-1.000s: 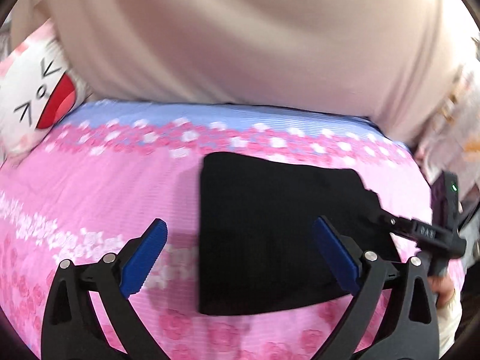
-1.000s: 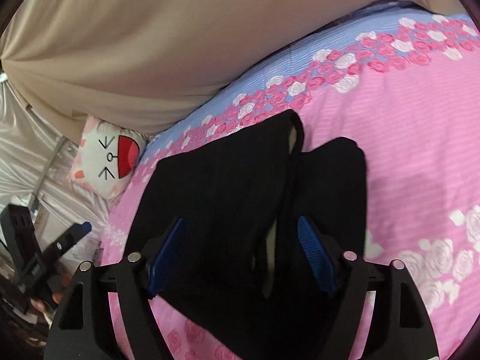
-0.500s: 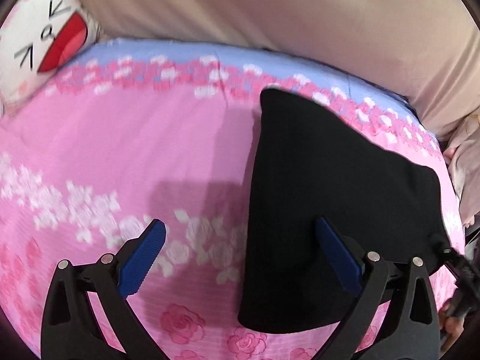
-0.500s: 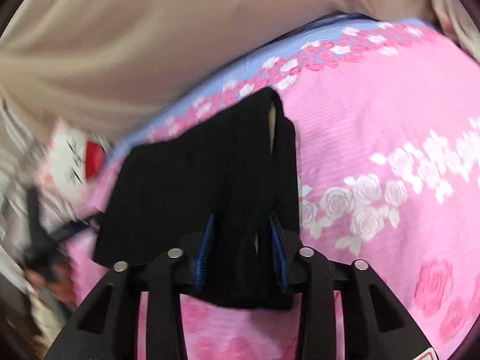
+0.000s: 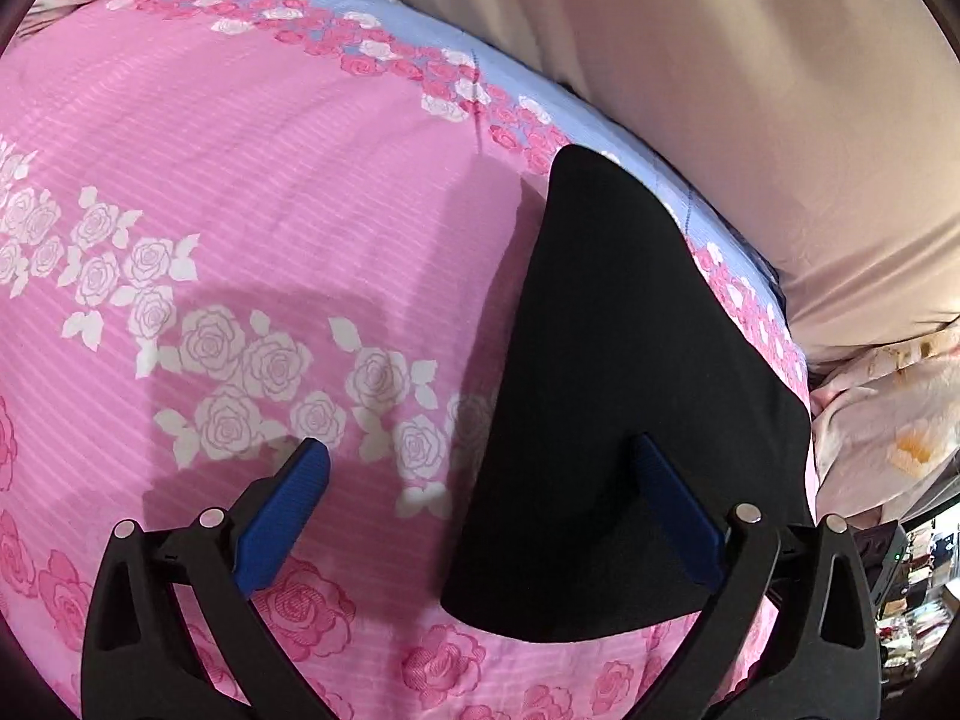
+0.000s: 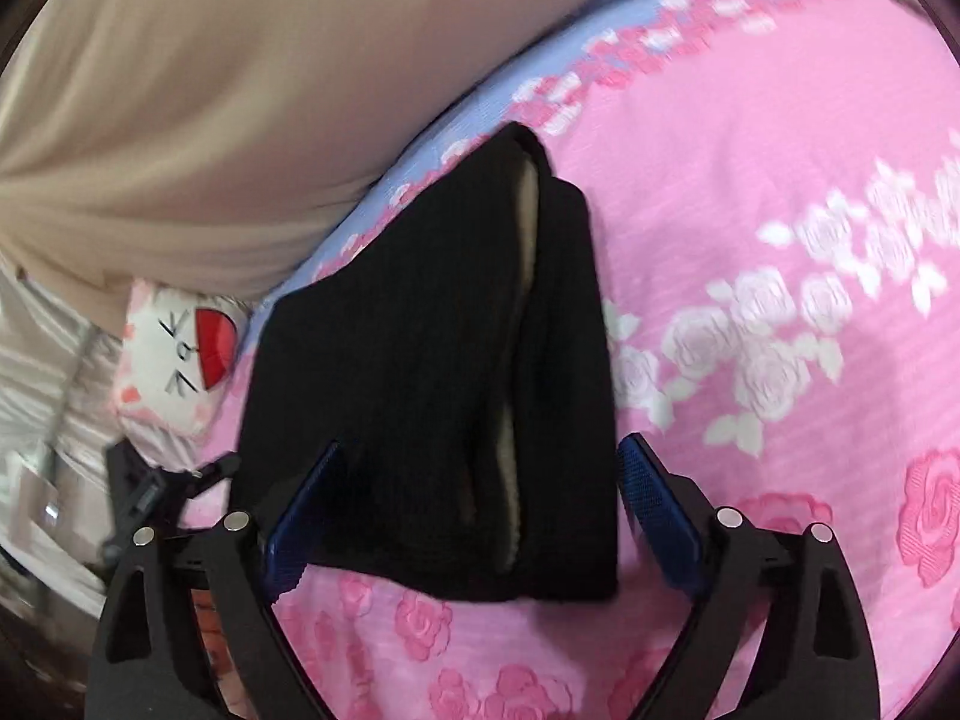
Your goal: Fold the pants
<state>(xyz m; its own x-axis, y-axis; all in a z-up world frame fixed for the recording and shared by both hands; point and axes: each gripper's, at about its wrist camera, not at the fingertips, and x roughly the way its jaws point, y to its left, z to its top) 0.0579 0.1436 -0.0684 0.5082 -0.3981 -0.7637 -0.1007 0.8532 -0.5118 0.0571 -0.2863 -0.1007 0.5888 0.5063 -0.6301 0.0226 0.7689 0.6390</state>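
Note:
The black pants lie folded into a compact stack on the pink rose bedsheet. In the right wrist view the pants show stacked layers with pale lining in the gaps. My right gripper straddles their near end; its jaws are opening, and the blue pads stand off the cloth. My left gripper is open low over the bed at the stack's other side. One blue finger is over the cloth, the other over bare sheet. The left gripper's body shows at the bed's edge.
A white cat-face pillow sits at the bed's far corner. A beige curtain hangs along the far side of the bed. A pale floral quilt bunches beyond the pants. Cluttered shelves lie off the bed.
My right gripper, shut on the pants' folded end half a second ago, has opened wide and the cloth rests on the sheet. My left gripper has dropped toward the bed and rolled.

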